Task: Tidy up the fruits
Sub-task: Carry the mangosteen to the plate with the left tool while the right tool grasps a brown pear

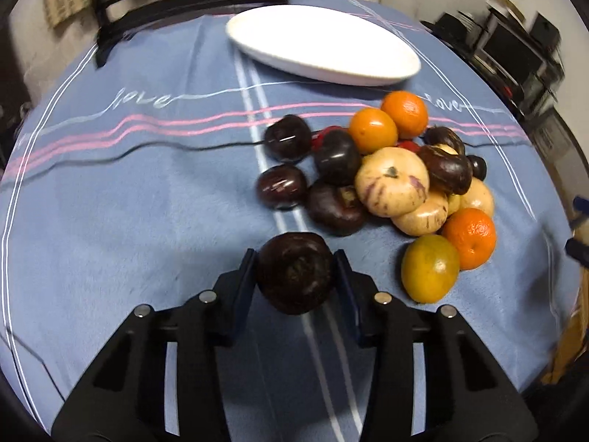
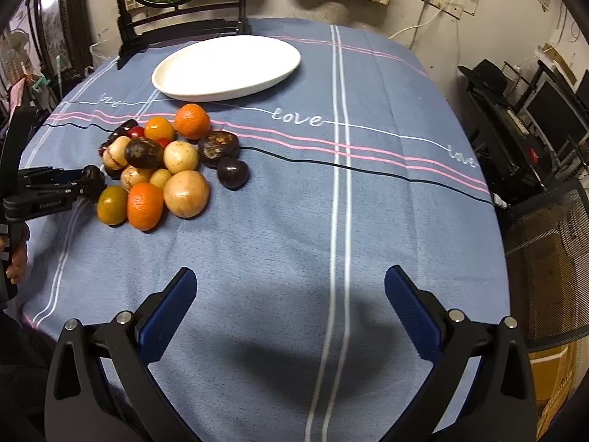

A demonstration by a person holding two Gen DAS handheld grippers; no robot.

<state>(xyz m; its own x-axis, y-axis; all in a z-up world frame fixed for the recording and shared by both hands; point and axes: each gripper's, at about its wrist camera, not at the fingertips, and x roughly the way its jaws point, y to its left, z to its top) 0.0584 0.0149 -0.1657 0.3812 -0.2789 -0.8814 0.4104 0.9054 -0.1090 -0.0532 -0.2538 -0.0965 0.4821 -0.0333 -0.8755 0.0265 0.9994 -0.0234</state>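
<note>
step: I had the left gripper (image 1: 296, 276) pinching a dark purple fruit (image 1: 294, 272) at the near edge of the fruit pile (image 1: 390, 180), pads on both sides.
do it well: I judged a firm, gentle squeeze best, lift straight up before heading twd the white plate (image 1: 320, 44), so neighbours didn't roll.
right gripper (image 2: 291, 294): spread wide, empty, over bare blue tablecloth (image 2: 368, 221).
textures: purple fruit round, matte, dimpled top; oranges (image 1: 469, 237) pebbly; pale ones smooth w/ purple streaks.
plate: oval, glossy, empty, beyond pile.
</note>
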